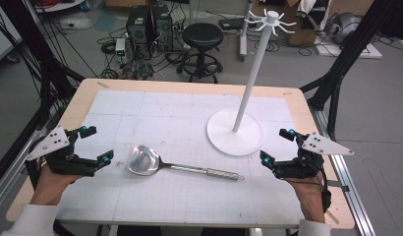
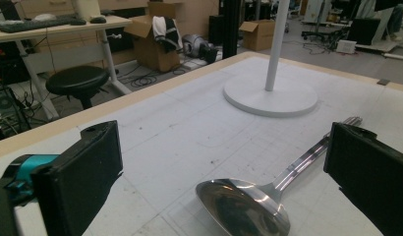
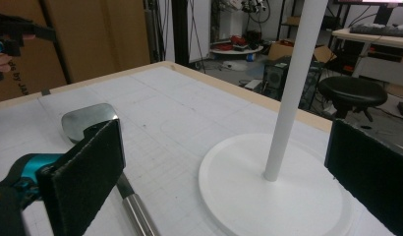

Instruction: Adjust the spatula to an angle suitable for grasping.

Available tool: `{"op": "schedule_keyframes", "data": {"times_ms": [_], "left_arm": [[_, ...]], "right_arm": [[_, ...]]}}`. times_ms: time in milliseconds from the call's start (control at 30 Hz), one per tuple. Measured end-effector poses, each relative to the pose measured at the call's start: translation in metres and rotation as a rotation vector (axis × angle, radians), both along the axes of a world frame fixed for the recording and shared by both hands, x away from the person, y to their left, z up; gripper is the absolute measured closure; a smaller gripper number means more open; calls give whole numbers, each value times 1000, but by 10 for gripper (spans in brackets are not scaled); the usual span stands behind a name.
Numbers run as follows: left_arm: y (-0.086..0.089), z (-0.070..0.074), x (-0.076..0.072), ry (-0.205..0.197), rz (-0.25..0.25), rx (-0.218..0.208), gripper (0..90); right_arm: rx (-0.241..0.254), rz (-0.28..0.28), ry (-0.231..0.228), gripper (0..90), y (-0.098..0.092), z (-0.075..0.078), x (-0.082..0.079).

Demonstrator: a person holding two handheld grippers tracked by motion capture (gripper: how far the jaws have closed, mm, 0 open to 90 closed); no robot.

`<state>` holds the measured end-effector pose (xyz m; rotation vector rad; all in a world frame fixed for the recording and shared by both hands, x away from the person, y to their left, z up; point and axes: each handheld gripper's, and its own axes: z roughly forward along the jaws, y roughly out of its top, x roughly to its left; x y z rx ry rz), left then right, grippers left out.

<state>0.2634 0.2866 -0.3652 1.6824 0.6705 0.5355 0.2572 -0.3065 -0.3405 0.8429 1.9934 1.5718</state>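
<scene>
Ladle (image 1: 180, 167) lies flat mid-table, just in front of the stand (image 1: 235, 132) — polished steel, stiff, likely slippery. Best hold: the textured handle end (bowl too rounded). Left gripper (image 1: 97, 145) and right gripper (image 1: 275, 146) both gape wide, empty.

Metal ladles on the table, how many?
1. The ladle lies flat on the white mat between the left gripper and right gripper, bowl toward the left one, handle pointing right, in front of the white stand.
</scene>
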Motion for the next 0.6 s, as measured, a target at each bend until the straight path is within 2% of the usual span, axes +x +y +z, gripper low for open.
{"op": "schedule_keyframes", "data": {"times_ms": [300,467,567,600], "left_arm": [[1,1,2,-5,-15,-15,17],[3,8,5,-16,-26,-30,17],[1,17,9,-23,-67,-12,17],[1,17,9,-23,-67,-12,17]], "right_arm": [[-4,-2,-2,10,0,1,0],[-7,-4,-4,10,-1,2,-1],[-9,-2,-3,10,-2,2,0],[-14,0,-4,10,-2,2,0]]}}
